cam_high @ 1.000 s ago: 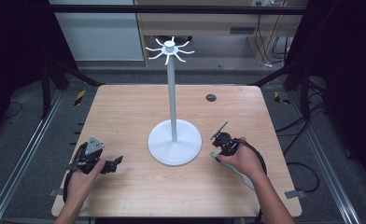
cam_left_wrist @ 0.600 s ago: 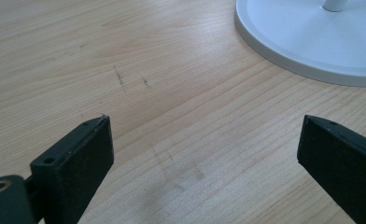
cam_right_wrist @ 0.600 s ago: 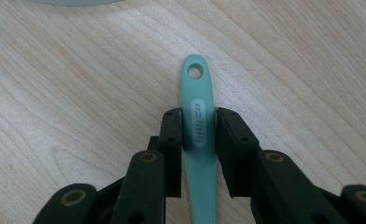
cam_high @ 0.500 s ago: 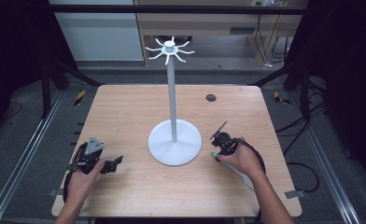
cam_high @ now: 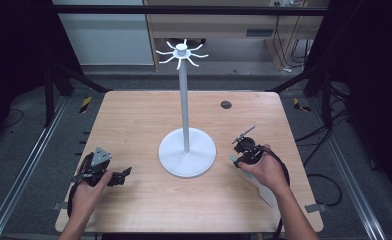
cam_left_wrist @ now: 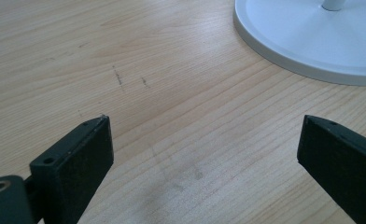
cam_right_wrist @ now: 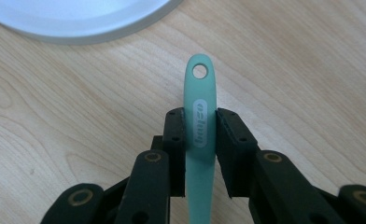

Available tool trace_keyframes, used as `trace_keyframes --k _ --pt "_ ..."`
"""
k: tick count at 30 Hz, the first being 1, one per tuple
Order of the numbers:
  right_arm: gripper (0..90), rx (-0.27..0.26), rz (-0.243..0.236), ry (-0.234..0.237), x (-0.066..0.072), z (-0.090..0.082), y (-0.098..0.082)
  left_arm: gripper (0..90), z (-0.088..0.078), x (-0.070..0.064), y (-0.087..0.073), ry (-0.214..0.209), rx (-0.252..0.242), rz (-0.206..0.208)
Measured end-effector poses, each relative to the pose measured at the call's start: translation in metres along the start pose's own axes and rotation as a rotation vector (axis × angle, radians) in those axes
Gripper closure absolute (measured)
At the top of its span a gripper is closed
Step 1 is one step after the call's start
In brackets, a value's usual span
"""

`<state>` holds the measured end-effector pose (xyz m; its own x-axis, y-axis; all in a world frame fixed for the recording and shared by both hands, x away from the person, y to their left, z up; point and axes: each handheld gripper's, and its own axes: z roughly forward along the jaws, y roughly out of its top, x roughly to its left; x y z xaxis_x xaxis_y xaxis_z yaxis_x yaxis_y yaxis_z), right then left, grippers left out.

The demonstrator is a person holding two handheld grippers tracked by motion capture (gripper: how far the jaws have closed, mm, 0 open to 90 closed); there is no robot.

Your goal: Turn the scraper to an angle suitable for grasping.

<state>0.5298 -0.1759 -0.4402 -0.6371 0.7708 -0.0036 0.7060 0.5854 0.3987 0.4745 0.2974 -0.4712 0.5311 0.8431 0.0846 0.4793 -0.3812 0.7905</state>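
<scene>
A spatula with a teal handle [cam_right_wrist: 200, 130] lies on the wooden table [cam_high: 134, 125]. The handle has a hole at its end, and its pale blade [cam_high: 265, 194] shows beside the person's right forearm. My right gripper [cam_right_wrist: 200, 114] has just been closing and its pads now press on both sides of the handle. In the high view this gripper [cam_high: 240, 154] sits just right of the white stand's round base [cam_high: 187, 151]. My left gripper [cam_left_wrist: 204, 135] stands open over bare wood with nothing between its jaws, at the front left [cam_high: 121, 175].
The white stand's pole rises from the table's middle to a ring of hooks [cam_high: 182, 50]. Its base edge shows in the left gripper view [cam_left_wrist: 307, 42] and the right gripper view [cam_right_wrist: 78, 18]. A dark round hole [cam_high: 226, 104] sits at the back right.
</scene>
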Motion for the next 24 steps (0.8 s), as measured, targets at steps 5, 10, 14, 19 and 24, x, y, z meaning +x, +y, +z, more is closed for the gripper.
trace_keyframes --k 5,10,14,19,24 --pt "74.6 -0.065 0.03 0.006 -0.003 -0.015 -0.001 3.3 0.0 0.0 0.0 -0.001 0.001 0.0" --pt "74.6 -0.116 0.044 0.006 -0.006 -0.027 0.0 3.2 0.0 0.0 0.0 -0.003 0.001 0.0" --pt "74.6 -0.152 0.064 0.01 -0.007 -0.034 0.002 3.3 0.0 0.0 0.0 -0.003 0.002 -0.001" --pt "74.6 -0.186 0.073 0.009 -0.009 -0.043 0.004 3.2 0.001 0.0 0.0 -0.004 0.001 -0.002" --pt "74.6 -0.233 0.067 -0.005 -0.01 -0.053 0.004 3.2 0.0 0.0 0.0 -0.004 0.004 0.0"
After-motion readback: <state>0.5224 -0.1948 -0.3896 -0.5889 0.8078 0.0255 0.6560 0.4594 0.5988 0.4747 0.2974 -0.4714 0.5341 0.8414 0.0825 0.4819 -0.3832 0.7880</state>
